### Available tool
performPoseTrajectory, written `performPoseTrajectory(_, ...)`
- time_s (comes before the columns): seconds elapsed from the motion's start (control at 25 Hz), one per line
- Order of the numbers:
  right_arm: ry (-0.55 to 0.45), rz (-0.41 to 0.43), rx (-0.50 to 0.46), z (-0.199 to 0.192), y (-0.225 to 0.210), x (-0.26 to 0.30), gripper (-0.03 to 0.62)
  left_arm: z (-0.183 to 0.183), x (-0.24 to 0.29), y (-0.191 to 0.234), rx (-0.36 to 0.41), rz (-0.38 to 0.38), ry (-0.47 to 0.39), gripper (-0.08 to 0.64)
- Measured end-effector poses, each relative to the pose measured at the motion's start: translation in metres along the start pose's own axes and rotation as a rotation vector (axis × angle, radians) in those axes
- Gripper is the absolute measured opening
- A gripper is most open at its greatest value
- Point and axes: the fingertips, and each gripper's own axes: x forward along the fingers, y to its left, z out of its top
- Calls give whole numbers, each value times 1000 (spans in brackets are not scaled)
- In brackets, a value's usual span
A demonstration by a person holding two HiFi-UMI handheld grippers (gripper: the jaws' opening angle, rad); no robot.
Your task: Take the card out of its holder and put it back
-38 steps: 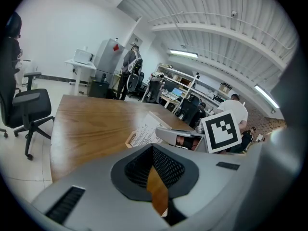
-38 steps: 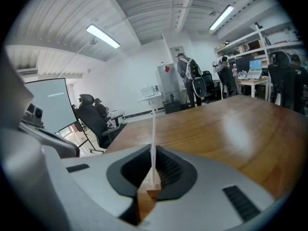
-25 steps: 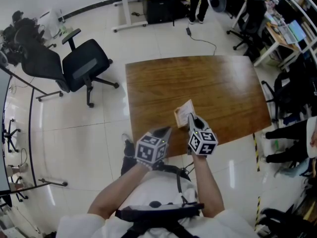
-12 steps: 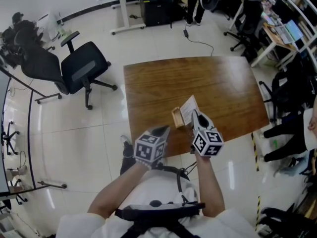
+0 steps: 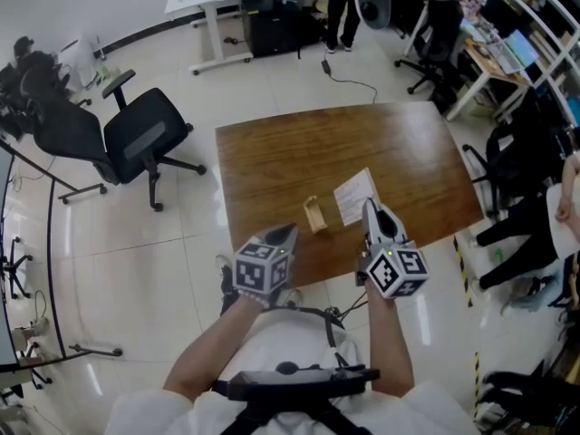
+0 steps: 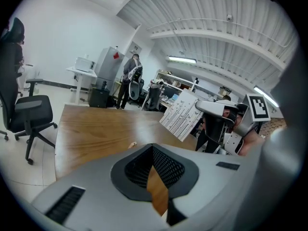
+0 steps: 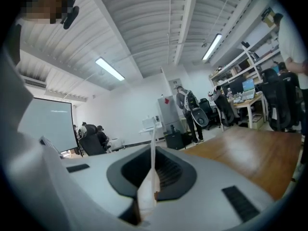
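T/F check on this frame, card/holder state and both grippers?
1. The card sits in the holder. False: the card is out, held in the air to the right of the holder.
2. The right gripper is shut on the card. True.
3. The holder stands on the wooden table. True.
4. The left gripper grips the holder. False: nothing is between its jaws, and it sits apart from the holder, near the table's front edge.
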Motion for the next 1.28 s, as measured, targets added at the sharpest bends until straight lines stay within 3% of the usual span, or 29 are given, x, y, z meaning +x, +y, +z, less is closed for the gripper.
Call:
performPoseTrajectory(0.2, -37, -13, 35, 10, 1, -31, 21, 14, -10, -9, -6, 0, -41, -3)
performPoseTrajectory(0.52, -5, -46, 75, -15, -2, -56, 21, 9, -13, -20, 19, 2, -59, -3)
performPoseTrajectory(1.28, -27, -16, 73, -14, 10, -53, 21, -2, -31, -20, 39, -11, -74, -3)
